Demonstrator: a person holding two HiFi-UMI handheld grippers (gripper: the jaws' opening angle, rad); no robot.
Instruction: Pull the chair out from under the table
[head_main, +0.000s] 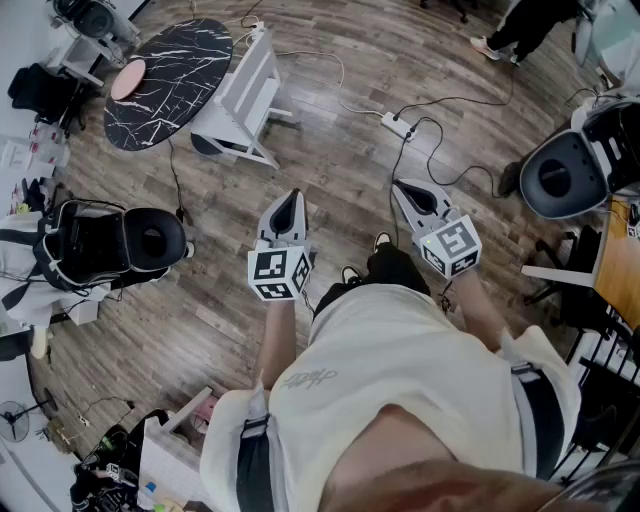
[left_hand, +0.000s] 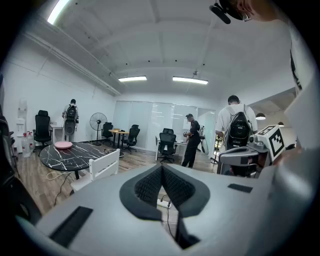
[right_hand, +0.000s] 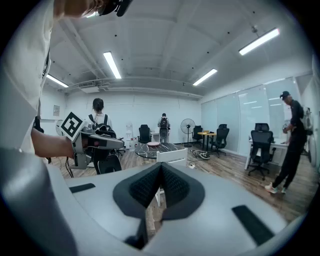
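A white wooden chair (head_main: 243, 98) stands tucked against the right side of a round black marble table (head_main: 170, 72) at the upper left of the head view. My left gripper (head_main: 291, 198) and right gripper (head_main: 402, 186) hover side by side over the wooden floor, well short of the chair. Both are shut with nothing between the jaws. In the left gripper view the chair (left_hand: 102, 167) and table (left_hand: 75, 151) lie far off to the left of the shut gripper (left_hand: 162, 168). In the right gripper view the chair (right_hand: 172, 157) shows just beyond the shut gripper (right_hand: 161, 167).
A pink plate (head_main: 128, 78) rests on the table. A power strip (head_main: 398, 125) with cables crosses the floor between me and the chair. Black office chairs stand at left (head_main: 120, 242) and right (head_main: 560, 178). Other people stand farther off (left_hand: 192, 140).
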